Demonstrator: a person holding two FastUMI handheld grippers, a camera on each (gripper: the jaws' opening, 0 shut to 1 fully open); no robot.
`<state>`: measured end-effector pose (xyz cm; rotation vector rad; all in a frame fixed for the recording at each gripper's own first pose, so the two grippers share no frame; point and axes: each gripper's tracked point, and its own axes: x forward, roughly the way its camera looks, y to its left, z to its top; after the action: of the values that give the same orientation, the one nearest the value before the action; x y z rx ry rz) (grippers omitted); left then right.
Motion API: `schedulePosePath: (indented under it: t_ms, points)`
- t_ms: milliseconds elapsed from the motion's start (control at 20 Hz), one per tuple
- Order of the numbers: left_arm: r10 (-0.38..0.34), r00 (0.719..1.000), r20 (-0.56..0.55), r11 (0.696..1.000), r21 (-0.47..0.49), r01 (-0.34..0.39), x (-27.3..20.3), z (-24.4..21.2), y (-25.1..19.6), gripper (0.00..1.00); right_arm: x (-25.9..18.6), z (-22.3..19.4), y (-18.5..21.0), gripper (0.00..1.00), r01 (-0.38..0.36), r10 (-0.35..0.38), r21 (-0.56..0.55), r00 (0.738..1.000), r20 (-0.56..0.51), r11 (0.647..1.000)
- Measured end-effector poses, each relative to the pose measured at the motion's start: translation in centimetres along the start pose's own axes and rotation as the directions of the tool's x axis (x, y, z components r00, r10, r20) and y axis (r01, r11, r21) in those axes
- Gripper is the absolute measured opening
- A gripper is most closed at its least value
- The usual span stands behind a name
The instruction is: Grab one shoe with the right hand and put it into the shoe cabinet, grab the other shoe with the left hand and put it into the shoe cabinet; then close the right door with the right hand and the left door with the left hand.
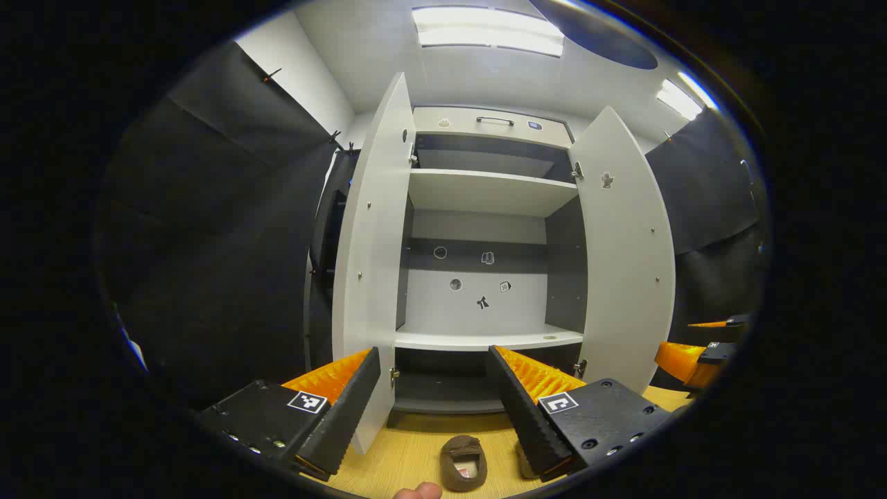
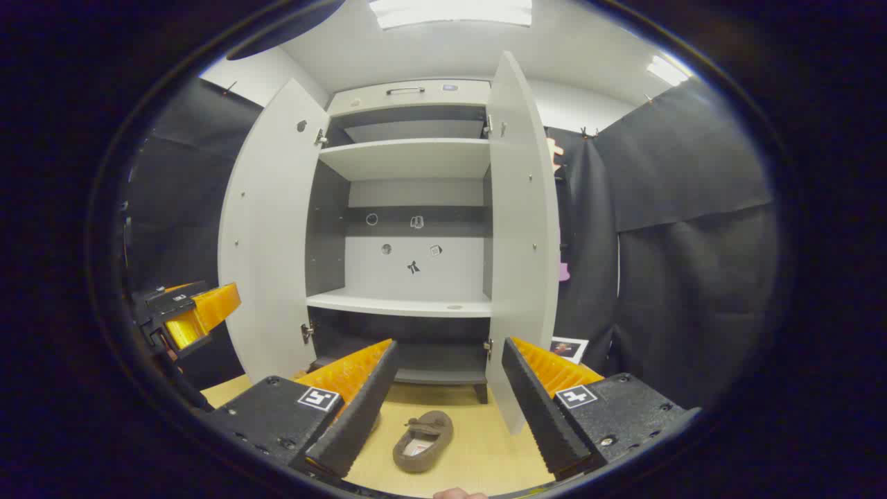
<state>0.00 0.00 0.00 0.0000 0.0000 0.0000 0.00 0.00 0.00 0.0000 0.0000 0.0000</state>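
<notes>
Left gripper (image 1: pixel 435 395): jaws apart, empty | right gripper (image 2: pixel 449 388): jaws apart, empty | small brown soft-looking slipper shoe (image 2: pixel 423 440): lower centre, on wooden floor before open white two-door shoe cabinet (image 2: pixel 409 208) | judged light, pliable; grip the side wall at the opening.

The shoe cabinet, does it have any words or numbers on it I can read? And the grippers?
No readable words or numbers.
Shoe cabinet: small stickers on the back panel are pictures, too small to read.
Left gripper and right gripper: square black-and-white marker tags, patterns, not letters.
Brown shoe: a pale patch inside, too blurred to read.
</notes>
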Motion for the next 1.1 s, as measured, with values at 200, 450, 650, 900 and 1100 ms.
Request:
schedulePosePath:
  t_ms: [200,450,650,900,1100]
  points:
    - [-0.005,1.000,-0.017,1.000,0.009,0.006,0.2,-0.5,-0.4,0.95,0.0,-0.1,-0.4,0.98,0.007,-0.007,0.005,1.000,-0.001,1.000]
    - [-0.006,1.000,-0.030,1.000,0.012,0.007,0.3,-1.0,-0.6,0.95,0.0,-0.3,-0.8,0.98,0.020,-0.020,0.004,1.000,-0.004,1.000]
    - [-0.001,0.999,-0.038,1.000,0.013,0.001,0.4,-1.3,-0.4,0.95,0.2,-0.4,-0.8,0.98,0.020,-0.020,0.004,1.000,-0.007,1.000]
    - [0.002,0.999,-0.047,1.000,0.015,-0.001,0.5,-1.6,-0.3,0.95,0.3,-0.6,-0.6,0.98,0.017,-0.017,0.005,1.000,-0.011,1.000]
    - [0.009,0.998,-0.055,1.000,0.015,-0.008,0.4,-1.8,0.0,0.95,0.4,-0.7,-0.4,0.98,0.014,-0.014,0.006,1.000,-0.014,1.000]
